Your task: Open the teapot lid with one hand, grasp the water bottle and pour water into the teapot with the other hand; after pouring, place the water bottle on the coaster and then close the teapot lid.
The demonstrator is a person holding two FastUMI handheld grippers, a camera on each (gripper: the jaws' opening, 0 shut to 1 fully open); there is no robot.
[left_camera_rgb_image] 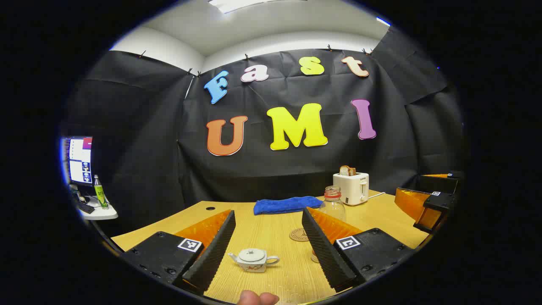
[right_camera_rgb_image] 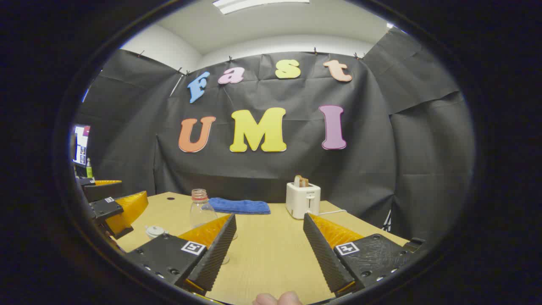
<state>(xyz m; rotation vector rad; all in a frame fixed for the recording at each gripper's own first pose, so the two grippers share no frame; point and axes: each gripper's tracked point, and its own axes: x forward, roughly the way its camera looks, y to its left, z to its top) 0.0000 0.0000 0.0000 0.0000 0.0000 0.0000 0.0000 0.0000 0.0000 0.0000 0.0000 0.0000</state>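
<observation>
Left gripper view has the left gripper (left_camera_rgb_image: pixel 266 237) spread wide and empty above the wooden table (left_camera_rgb_image: pixel 271 233), with the small white teapot (left_camera_rgb_image: pixel 254 259), lid on, standing between its fingers, the round coaster (left_camera_rgb_image: pixel 299 234) just beyond, and the clear water bottle (left_camera_rgb_image: pixel 332 203) partly behind the right-hand finger. Right gripper view shows the right gripper (right_camera_rgb_image: pixel 269 243) equally wide and holding nothing, the bottle (right_camera_rgb_image: pixel 200 208) behind its left-hand finger. Farther back lie a blue cloth (left_camera_rgb_image: pixel 284 205) and a white toaster (left_camera_rgb_image: pixel 351 187) holding bread, against the black cloth wall.
</observation>
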